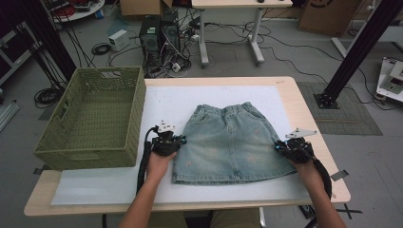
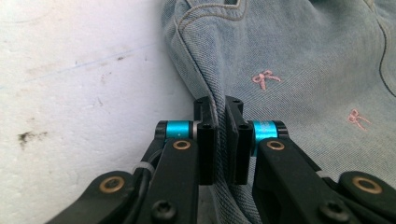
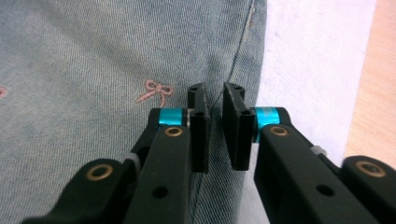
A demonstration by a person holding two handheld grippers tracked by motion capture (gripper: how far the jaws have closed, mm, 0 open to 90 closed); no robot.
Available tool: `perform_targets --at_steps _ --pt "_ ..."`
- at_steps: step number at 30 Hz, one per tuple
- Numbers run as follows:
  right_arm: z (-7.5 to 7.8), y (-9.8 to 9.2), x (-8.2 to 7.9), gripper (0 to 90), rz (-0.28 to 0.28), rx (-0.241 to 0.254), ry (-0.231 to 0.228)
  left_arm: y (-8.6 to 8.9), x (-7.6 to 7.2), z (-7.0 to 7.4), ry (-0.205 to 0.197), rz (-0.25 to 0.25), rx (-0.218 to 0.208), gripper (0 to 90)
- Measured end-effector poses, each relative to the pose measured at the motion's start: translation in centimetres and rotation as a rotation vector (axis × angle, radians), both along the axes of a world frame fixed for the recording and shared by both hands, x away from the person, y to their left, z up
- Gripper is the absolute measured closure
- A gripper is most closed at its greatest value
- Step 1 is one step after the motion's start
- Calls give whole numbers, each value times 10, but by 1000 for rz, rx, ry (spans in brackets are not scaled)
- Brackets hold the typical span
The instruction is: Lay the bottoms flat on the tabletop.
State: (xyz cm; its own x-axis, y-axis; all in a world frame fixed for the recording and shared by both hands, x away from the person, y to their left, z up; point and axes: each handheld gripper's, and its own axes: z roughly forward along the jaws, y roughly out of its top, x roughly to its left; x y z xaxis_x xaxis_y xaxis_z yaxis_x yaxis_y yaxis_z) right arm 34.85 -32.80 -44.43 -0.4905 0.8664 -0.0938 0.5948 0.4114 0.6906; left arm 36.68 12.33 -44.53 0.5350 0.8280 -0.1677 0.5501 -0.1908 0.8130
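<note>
Pinching each side seam of the denim skirt (image 1: 230,142), which lies flat on the white mat (image 1: 166,102), your left gripper (image 2: 219,106) and right gripper (image 3: 214,95) should lift together, evenly, to avoid twisting.

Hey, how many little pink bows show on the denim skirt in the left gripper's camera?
2. One pink bow sits near the middle of the skirt; the other bow lies lower, toward the right edge. More may be hidden behind the jaws or outside the frame.
</note>
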Motion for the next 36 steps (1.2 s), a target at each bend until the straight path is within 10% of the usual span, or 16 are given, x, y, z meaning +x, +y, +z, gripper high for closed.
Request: perform_targets --at_steps 16,21,30,36 --pt "8 2 -35 886 95 41 51 18 -18 1 11 -32 -10 753" --pt "14 0 -24 712 72 120 16 20 -3 8 -29 -9 -62 473" --pt "27 7 12 463 47 198 -36 2 35 26 -102 -5 -67 434" --pt "34 9 20 384 82 212 -70 -3 59 28 -73 19 -80 428"
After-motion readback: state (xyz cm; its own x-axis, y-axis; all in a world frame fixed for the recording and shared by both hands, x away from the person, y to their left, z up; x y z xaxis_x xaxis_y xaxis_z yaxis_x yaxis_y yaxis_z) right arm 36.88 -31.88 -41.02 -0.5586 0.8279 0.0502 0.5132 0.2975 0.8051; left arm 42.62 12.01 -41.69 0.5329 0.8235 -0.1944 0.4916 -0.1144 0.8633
